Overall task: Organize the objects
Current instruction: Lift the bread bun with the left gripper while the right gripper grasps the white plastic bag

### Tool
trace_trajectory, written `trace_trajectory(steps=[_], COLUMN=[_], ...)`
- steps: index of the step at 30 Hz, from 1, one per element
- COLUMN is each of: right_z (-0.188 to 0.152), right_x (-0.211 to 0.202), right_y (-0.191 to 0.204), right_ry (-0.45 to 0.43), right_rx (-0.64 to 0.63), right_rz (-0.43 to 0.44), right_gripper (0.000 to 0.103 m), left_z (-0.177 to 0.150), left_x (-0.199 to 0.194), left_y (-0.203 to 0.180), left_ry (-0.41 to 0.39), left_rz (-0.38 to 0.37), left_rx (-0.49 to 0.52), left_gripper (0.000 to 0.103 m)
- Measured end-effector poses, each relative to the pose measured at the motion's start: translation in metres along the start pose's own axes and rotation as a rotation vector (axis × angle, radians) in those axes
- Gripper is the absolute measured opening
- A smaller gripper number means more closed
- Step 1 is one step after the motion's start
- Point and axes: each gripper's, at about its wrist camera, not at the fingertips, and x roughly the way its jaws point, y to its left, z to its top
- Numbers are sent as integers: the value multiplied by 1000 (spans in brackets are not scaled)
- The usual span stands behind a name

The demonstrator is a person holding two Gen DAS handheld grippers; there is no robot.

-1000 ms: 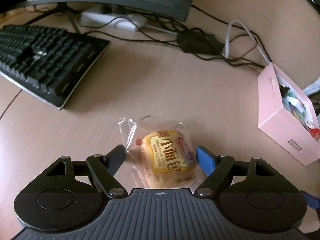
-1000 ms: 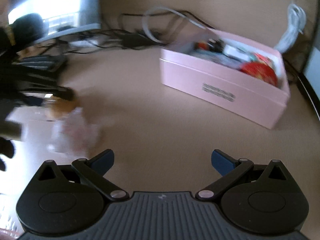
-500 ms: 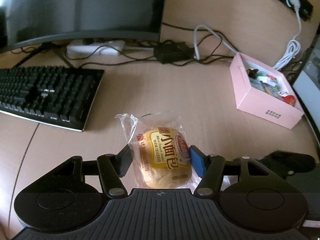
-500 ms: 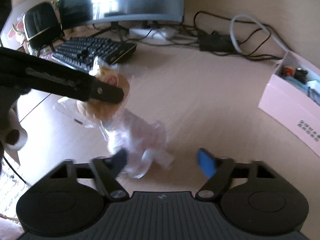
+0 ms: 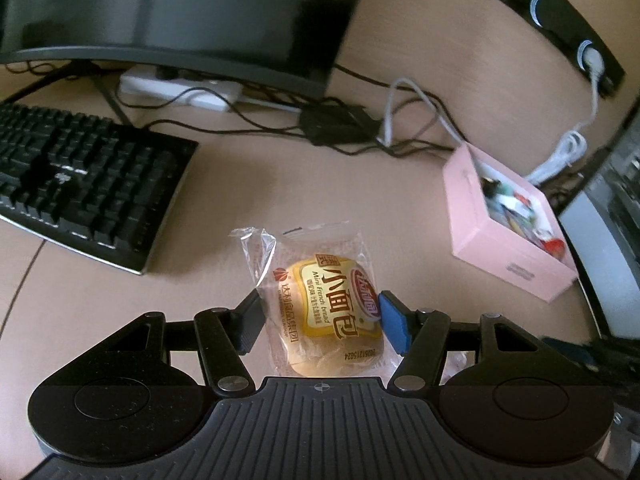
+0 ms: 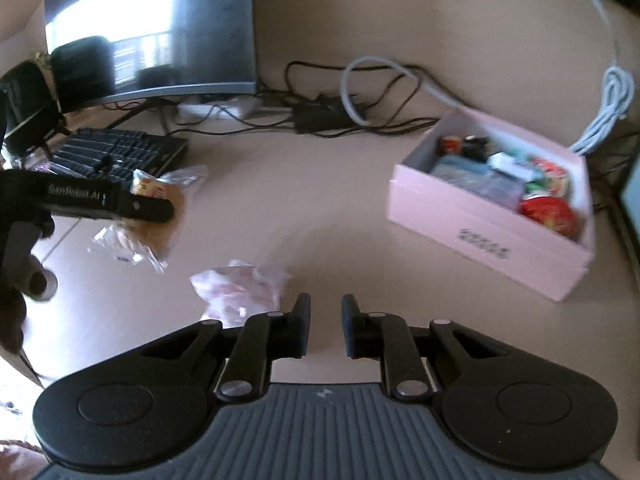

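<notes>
left claw: left gripper (image 5: 320, 320) is squeezing the bread packet (image 5: 332, 312) from both sides, holding it clear of the desk (image 5: 280, 184)
right claw: right gripper (image 6: 325, 330) is closing, jaws narrow with a small gap, nothing between them
crumpled wrapper: pink-white wrapper (image 6: 240, 292) is lying on the desk just left of the right jaws, not gripped
box: pink box (image 6: 492, 216) is sitting open at the right, already part full of small items, well apart from both claws
step: bread is being carried, probably heading for the box
next move: needs the left claw swinging right over the box opening, then letting go; the right claw looks to be missing the wrapper, so needs reopening and shifting left
risk: slippery plastic, packet may be sliding in the grip
</notes>
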Motion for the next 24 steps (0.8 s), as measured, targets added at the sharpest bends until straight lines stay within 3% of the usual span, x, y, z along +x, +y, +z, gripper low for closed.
trace_trajectory(steps=[3,9,13,14,15,17,20,24], right_z=[-1,6,9,11,13,14,16,20], right_x=[-5,31,60,66,73,78,69,34], right_y=[2,40,58,60,61,63,61,38], right_ry=[-15,-3,23,31,48,78,62,11], right_rx=[12,-70,-94,-90,-84,-71,-75,-19], right_rz=[20,75,65,57,59,66,59,45], right_gripper=[46,57,58,55,44,33,20,17], left_z=[1,-16,-28,-30,-32,-34,-36,-35], left_x=[-3,-13,-21,-23,-24,-25,-22,-10], left_y=[1,-4,-4,-4,-3,-3,-4,-12], left_ry=[11,73,102,105,108,114,122,141], left_rz=[31,77,87,87,85,79,65,21], left_rx=[32,135,149,150,151,149,145,144], left_gripper=[66,66,66,66,66,66,66,66])
